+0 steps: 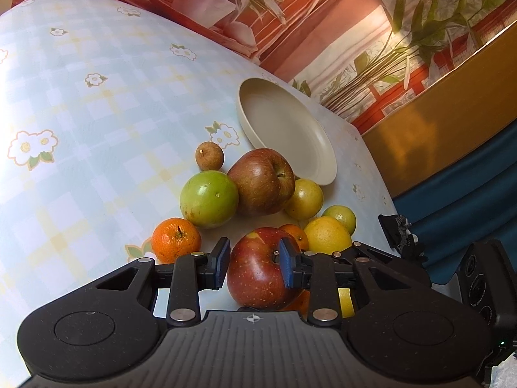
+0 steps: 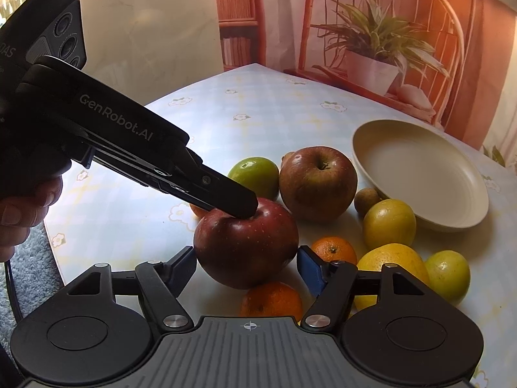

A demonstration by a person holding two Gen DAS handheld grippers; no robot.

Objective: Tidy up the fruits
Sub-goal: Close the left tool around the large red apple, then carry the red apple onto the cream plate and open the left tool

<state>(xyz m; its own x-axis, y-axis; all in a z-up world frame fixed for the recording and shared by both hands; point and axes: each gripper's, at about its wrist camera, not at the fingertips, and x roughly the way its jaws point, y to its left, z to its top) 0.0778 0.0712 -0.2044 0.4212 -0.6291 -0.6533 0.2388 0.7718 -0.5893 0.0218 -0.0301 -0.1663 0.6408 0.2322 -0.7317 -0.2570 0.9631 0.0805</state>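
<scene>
Left gripper (image 1: 255, 266): jaws apart, set at the top of the red apple (image 1: 263, 268); one pad lies over the stem hollow, the other off the apple's left flank. Firm clamping cannot be confirmed.
Right gripper (image 2: 247, 266): jaws spread wide, one blue pad on each side of the red apple (image 2: 245, 247), at or just short of the skin; not closed on it.
Left gripper, seen from the right wrist (image 2: 240, 208): its fingertip bears down on the crown of the apple from above and left.
Target location: the red apple sits on the tablecloth (image 1: 97, 113) between the right gripper's pads, at the near edge of the fruit cluster.
Plate (image 2: 420, 174): holds nothing, beyond the cluster, ahead and right of the right gripper.
Risk 1, roll-out: the apple is round and glossy; uneven closure of the right pads would likely squeeze it forward into the brown-red apple (image 2: 318, 182).
Risk 2, tool clash: both grippers work the same fruit; lifting with the left fingertip on top could jam or knock it loose.
Risk 3, scatter: an orange (image 2: 271, 299) lies beneath the right gripper, touching or nearly touching the apple, and another orange (image 2: 334, 250) lies just right of it; a sideways shove may send them rolling.
Risk 4, edge: the lemon (image 2: 392, 266) and yellow-green fruit (image 2: 447, 273) lie right of the right gripper, toward the table edge in the left wrist view; a chain bump could carry them off.
</scene>
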